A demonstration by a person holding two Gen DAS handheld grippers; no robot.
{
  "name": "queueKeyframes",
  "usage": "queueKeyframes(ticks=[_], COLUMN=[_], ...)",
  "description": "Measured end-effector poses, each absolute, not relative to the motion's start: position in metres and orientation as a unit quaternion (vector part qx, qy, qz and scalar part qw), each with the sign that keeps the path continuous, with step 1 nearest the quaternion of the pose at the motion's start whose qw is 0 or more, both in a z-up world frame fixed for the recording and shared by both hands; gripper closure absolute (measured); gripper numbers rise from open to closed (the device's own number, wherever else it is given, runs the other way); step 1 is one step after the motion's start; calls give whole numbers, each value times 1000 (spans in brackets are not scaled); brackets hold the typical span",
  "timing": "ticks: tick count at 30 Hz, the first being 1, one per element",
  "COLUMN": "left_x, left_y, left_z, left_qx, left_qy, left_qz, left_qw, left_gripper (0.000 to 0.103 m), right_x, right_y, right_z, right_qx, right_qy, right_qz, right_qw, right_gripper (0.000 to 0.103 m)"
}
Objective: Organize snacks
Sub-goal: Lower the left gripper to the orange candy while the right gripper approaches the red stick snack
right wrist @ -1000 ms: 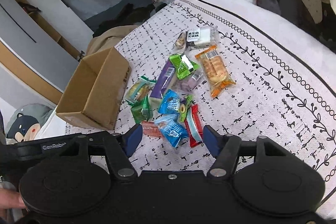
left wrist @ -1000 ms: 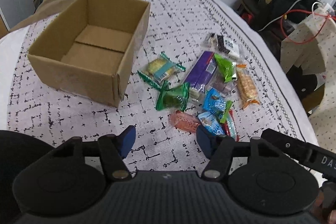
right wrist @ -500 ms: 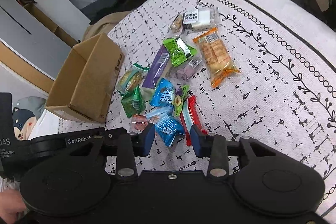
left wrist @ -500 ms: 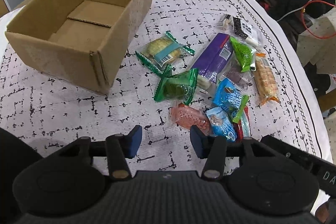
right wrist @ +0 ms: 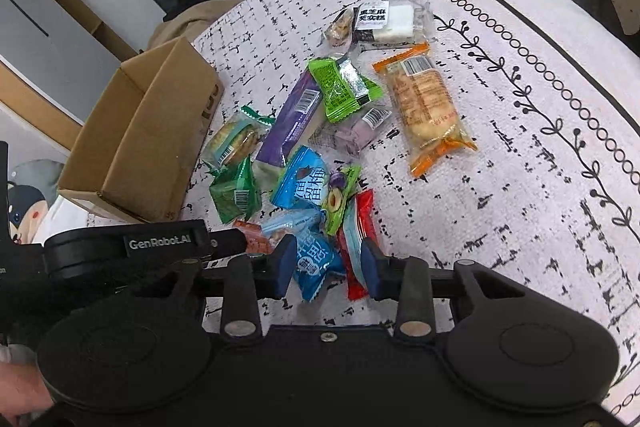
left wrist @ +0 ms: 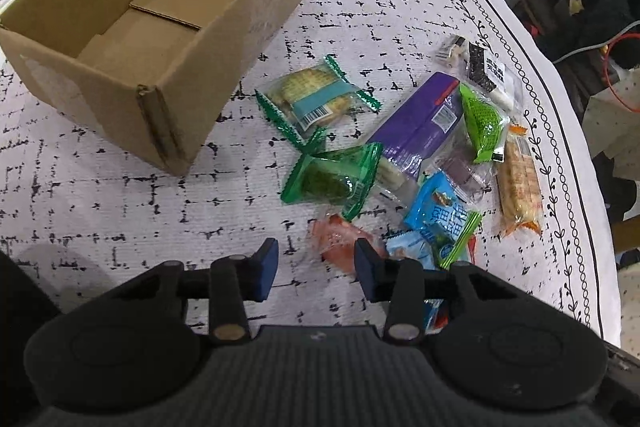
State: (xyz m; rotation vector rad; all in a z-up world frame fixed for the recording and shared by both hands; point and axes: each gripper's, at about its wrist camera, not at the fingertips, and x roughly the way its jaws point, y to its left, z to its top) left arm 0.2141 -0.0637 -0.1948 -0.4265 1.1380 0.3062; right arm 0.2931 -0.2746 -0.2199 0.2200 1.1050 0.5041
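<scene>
your left gripper [left wrist: 316, 267] and right gripper [right wrist: 329, 269], both spread and empty, hover low over the snack pile [right wrist: 320, 147], cardboard box [left wrist: 160, 27] waiting alongside.

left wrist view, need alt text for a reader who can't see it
An open black two-finger left gripper hovers over a pink translucent snack packet at the near edge of a pile of wrapped snacks, on a white black-flecked cloth. An empty brown cardboard box sits behind.
</scene>
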Motion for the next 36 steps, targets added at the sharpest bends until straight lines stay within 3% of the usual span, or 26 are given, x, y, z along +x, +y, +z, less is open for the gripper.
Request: queueKeyframes(ticks=[10,15,21,28,36], left_x=[227,233,235,230,219], left_y=[-67,-72,-75,-75,-71], left_z=[-200,-200,-211,-210,-203], left_qx=[-231,-235,-253,-256,-233], left_qy=[530,527,539,551,564], left_qz=[178,191,202,200,208], left_qw=[796,794,777,768,764], left_gripper=[62,51,50,50,50], right_x=[300,301,300,299,293], right_y=[-270,-272,-273,-274,-277], right_z=[-228,-231,-230,-229,-227], right_qx=[80,75,75,73,72], right_qy=[528,532,532,531,532], right_qz=[220,213,214,215,209], right_qw=[816,816,816,816,817], right_gripper=[71,74,74,84,85])
